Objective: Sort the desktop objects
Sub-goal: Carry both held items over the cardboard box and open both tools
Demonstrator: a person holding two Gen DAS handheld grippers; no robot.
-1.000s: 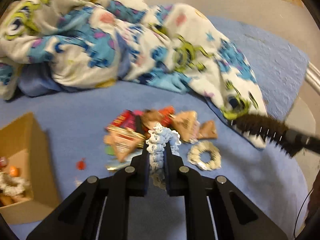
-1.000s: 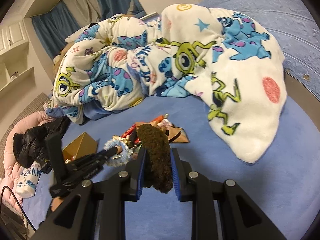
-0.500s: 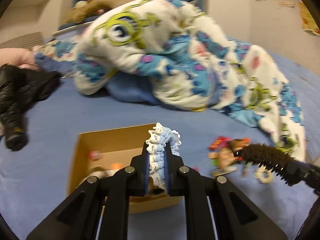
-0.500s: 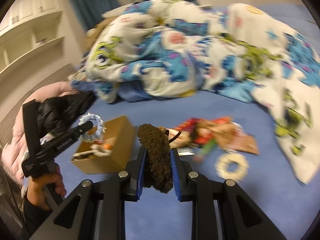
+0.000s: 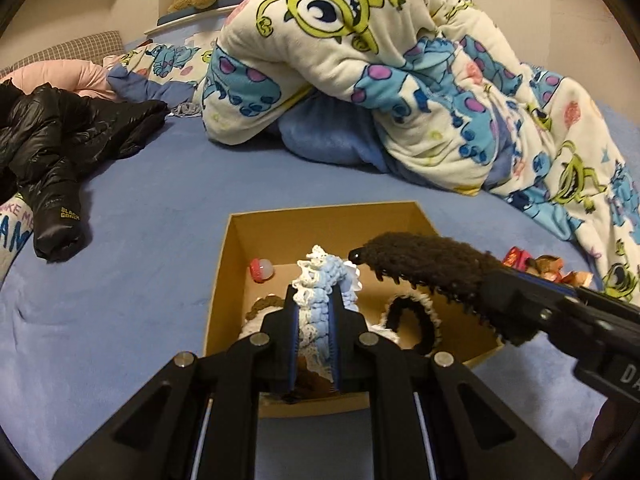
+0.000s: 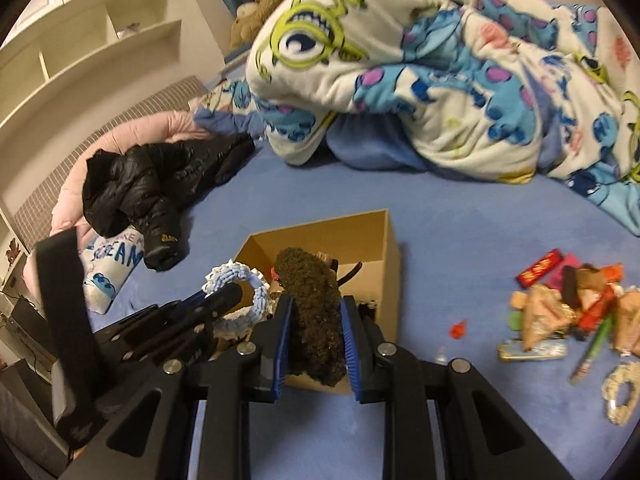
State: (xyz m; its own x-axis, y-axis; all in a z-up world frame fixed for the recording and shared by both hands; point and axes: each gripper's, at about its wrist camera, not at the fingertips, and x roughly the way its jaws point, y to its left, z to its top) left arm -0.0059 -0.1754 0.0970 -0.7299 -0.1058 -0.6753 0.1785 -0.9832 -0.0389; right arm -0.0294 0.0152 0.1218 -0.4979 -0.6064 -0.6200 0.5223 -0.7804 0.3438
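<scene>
Item 1: blue-and-white scrunchie [image 5: 320, 276]. Clamped between the closed jaws of the left gripper [image 5: 315, 312], which pinch one side of the ring so the frilled edge stands up above the fingertips. Position: over the open cardboard box [image 5: 236, 240], above its near half. Handling, as judged: very light, soft, crushable without harm; lace trim may snag on the pads at release. Any part of the band serves as a hold.

Item 2: dark brown fuzzy scrunchie [image 6: 314, 312]. Squeezed in the right gripper [image 6: 316, 320], jaws closed on it but standing a little apart because of its bulk; the pile bulges out above and below the pads. Position: at the near right of the same box, over its rim. Handling, as judged: light, plush, springy; likely to cling to the pads rather than slip, so a wide opening should free it.

Item 3: cardboard box, on the blue bedcover [image 5: 160, 208]. Contents visible: a small red-and-white ball [image 5: 262, 270], a black scrunchie with pale trim [image 5: 412, 320], further soft pieces partly hidden by the fingers.

Item 4: unsorted pile [image 6: 568, 304] of wrappers and snack packets, plus a cream scrunchie [image 6: 620, 392], well apart to the right of the box.

Also present: cartoon-print blanket [image 5: 400, 60], black jacket [image 5: 60, 140]
</scene>
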